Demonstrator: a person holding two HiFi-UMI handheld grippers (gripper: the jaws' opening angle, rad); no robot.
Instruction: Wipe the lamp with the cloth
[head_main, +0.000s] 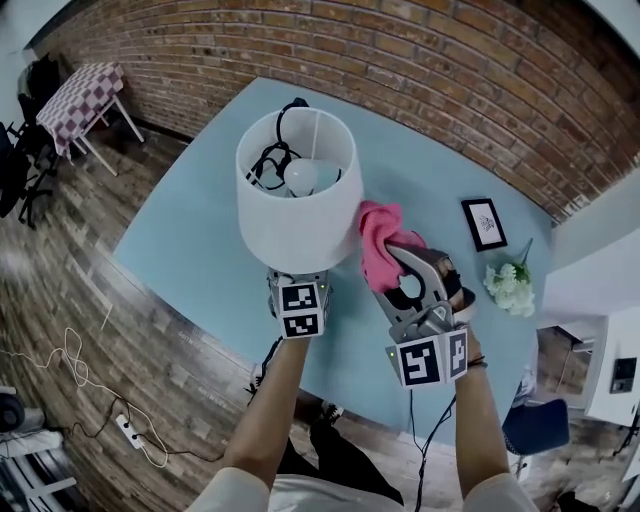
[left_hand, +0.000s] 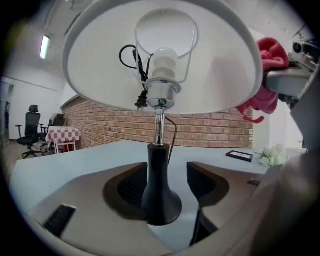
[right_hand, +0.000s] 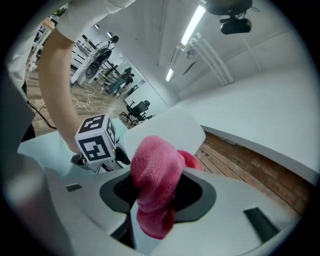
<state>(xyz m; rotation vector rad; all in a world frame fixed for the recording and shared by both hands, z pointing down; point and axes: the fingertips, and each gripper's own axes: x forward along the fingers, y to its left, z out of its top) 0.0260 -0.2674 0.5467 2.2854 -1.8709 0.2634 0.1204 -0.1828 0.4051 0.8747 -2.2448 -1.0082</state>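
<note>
A lamp with a white shade (head_main: 292, 225) stands on the light blue table (head_main: 190, 240); its bulb (head_main: 300, 176) shows from above. My left gripper (head_main: 298, 282) sits under the shade, mostly hidden by it. In the left gripper view its jaws stand either side of the lamp's black base (left_hand: 159, 197), with a gap on the right side, so the left gripper (left_hand: 164, 169) is open. My right gripper (head_main: 392, 256) is shut on a pink cloth (head_main: 378, 238), which is held against the shade's right side. The cloth (right_hand: 154, 175) bulges out between the jaws, just before the shade (right_hand: 167, 125).
A small framed picture (head_main: 485, 223) and a bunch of white flowers (head_main: 510, 287) lie on the table to the right. A brick wall (head_main: 420, 70) runs behind the table. A checkered table (head_main: 85, 95) stands far left, and cables (head_main: 80, 380) trail over the wooden floor.
</note>
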